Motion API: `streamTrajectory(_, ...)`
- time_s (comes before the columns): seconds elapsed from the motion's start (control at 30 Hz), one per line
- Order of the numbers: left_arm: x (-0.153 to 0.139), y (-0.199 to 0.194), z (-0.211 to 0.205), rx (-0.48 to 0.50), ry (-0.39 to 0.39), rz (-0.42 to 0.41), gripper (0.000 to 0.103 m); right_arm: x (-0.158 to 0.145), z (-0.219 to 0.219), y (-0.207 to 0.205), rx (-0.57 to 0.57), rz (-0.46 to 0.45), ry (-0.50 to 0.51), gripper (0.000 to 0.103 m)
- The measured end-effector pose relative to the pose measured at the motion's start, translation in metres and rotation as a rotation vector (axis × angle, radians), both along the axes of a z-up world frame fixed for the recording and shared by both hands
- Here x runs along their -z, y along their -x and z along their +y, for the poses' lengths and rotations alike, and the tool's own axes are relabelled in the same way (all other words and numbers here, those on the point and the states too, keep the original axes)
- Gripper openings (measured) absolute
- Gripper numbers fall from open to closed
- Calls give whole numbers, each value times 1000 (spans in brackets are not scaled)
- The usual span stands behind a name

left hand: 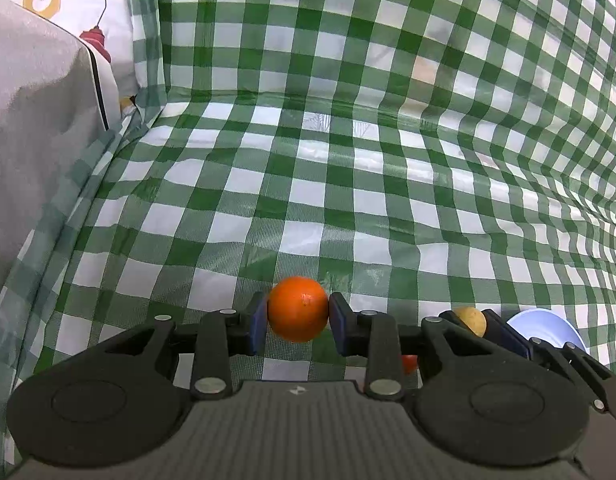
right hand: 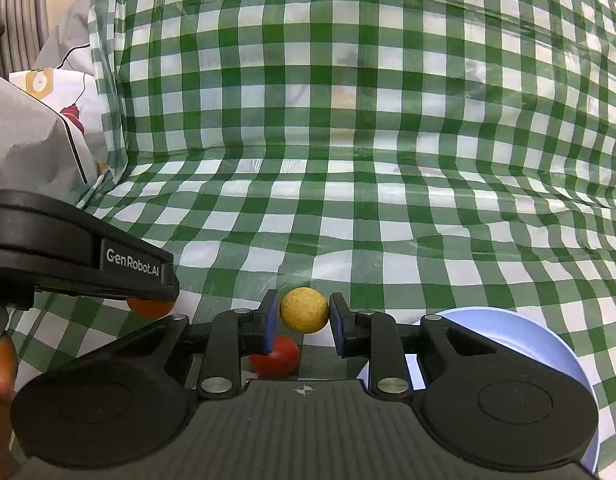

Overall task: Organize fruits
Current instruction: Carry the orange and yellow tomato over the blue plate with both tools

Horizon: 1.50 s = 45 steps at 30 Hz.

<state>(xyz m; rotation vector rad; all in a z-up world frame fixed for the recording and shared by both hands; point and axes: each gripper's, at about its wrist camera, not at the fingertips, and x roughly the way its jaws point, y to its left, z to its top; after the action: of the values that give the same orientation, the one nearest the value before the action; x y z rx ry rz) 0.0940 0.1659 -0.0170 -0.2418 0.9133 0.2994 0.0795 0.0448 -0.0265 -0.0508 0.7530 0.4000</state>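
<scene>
Left wrist view: left gripper (left hand: 297, 314) is clamped on an orange (left hand: 297, 308), blue pads pressing both sides of it, fruit held w/ the green-and-white checked cloth (left hand: 308, 184) behind it. Off to the right, near the frame edge, the right gripper (left hand: 470, 322) shows partly, w/ a yellow fruit (left hand: 470, 320) between its fingers. Just beyond that sits a pale blue bowl (left hand: 548, 326), only its rim visible. A bit of red fruit (left hand: 408, 363) peeks out below the left gripper's right finger. At far left, grey fabric (left hand: 31, 128) and a white printed cloth (left hand: 83, 12).

Right wrist view: right gripper (right hand: 303, 312) is closed on the yellow fruit (right hand: 304, 310), pads touching both sides. Under it, a red tomato-like fruit (right hand: 276, 356) lies on the checked cloth (right hand: 348, 160), partly hidden by the left finger. Pale blue bowl (right hand: 524, 340) is just to the right, largely behind the gripper body. At left the left gripper's black side, marked GenRobot.AI, crosses the frame; the orange (right hand: 149, 307) shows only as a sliver beneath it. A fingertip (right hand: 1, 364) of the person's hand is at the left edge.
</scene>
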Motion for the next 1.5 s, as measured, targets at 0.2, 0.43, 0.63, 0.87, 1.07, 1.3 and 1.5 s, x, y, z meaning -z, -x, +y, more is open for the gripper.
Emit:
streamTrajectory(0.2, -4, 2, -10, 10, -13, -4, 37, -6, -7, 3, 8, -13, -5, 28)
streamTrajectory(0.43, -10, 5, -27, 48, -27, -24, 37, -19, -26, 9, 27, -30, 4, 28)
streamTrajectory(0.63, -11, 8, -44, 90, -50, -35, 37, -31, -44, 11, 43, -38, 15, 28)
streamTrajectory(0.87, -7, 8, -51, 115, -70, -33, 37, -39, -72, 12, 66, -43, 37, 28)
streamTrajectory(1.07, -5, 8, -59, 127, -76, -34, 37, -44, -88, 16, 94, -44, 51, 28)
streamTrajectory(1.3, -4, 7, -67, 139, -79, -33, 37, -46, -99, 17, 115, -46, 54, 28)
streamTrajectory(1.5, -3, 6, -68, 139, -78, -34, 37, -45, -101, 18, 124, -44, 60, 28)
